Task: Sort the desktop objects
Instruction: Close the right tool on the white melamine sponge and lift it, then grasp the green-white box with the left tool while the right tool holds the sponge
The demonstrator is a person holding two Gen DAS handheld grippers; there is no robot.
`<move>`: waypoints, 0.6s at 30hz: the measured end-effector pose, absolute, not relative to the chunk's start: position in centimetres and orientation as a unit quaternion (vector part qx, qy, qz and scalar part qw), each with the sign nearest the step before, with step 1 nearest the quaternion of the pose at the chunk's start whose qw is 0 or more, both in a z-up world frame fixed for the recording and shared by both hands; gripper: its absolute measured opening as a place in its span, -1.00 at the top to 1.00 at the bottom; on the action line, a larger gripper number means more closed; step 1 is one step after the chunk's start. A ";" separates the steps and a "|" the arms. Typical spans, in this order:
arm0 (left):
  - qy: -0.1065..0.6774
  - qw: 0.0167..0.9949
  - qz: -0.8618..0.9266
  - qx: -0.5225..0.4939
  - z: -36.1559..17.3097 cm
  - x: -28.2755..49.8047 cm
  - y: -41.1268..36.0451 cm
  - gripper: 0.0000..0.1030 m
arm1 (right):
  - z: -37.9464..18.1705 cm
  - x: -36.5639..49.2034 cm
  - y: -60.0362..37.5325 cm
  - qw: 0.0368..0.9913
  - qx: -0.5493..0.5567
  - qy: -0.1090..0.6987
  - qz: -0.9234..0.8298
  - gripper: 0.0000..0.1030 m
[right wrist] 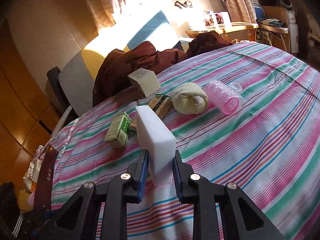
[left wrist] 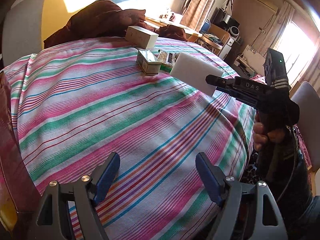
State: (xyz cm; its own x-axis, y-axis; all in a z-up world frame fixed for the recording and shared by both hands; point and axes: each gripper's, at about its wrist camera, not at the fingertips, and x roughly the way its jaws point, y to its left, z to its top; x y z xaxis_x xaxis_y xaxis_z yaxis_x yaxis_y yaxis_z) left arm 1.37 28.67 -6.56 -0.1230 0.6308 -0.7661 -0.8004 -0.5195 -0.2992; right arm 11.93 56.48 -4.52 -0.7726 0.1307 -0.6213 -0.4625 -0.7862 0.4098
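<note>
My right gripper (right wrist: pixel 161 156) is shut on a white foam block (right wrist: pixel 155 134), held clear above the striped tablecloth (right wrist: pixel 250 140). The left wrist view shows the same white block (left wrist: pixel 195 72) in the right gripper (left wrist: pixel 209 80) at the right, a hand below it on the handle. My left gripper (left wrist: pixel 158 160) stands open low over the cloth with nothing between its blue pads. Beyond lie a green box (right wrist: pixel 118 133), snack packets (right wrist: pixel 162 104), a cream box (right wrist: pixel 145 84), a rolled cream cloth (right wrist: pixel 189 98) and a pink cup (right wrist: pixel 225 97) on its side.
A dark red box (right wrist: pixel 45 174) stands at the table's left edge, also the dark red box (left wrist: pixel 12 150) in the left wrist view. A brown garment (right wrist: pixel 136 64) hangs over a chair at the far side. A side table with mugs (right wrist: pixel 220 18) stands by the window.
</note>
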 end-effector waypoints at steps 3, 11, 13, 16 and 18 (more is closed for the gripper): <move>0.086 0.477 0.750 -0.450 -6.1 1.3 28.1 -0.55 | -4.5 12.3 54.7 0.144 -0.296 0.283 0.901 0.54; 0.072 0.459 0.773 -0.432 -3.7 -0.2 27.4 -0.55 | -4.8 12.6 50.9 0.099 -0.304 0.284 0.904 0.54; 0.066 0.453 0.779 -0.429 -2.7 -1.5 28.1 -0.55 | -4.9 12.7 50.3 0.092 -0.305 0.282 0.905 0.54; 0.057 0.447 0.781 -0.433 -1.6 -3.8 29.7 -0.55 | -4.8 13.2 49.5 0.084 -0.305 0.277 0.907 0.54; 0.049 0.442 0.780 -0.441 -1.2 -5.5 31.2 -0.55 | -4.7 13.5 49.0 0.077 -0.305 0.269 0.910 0.54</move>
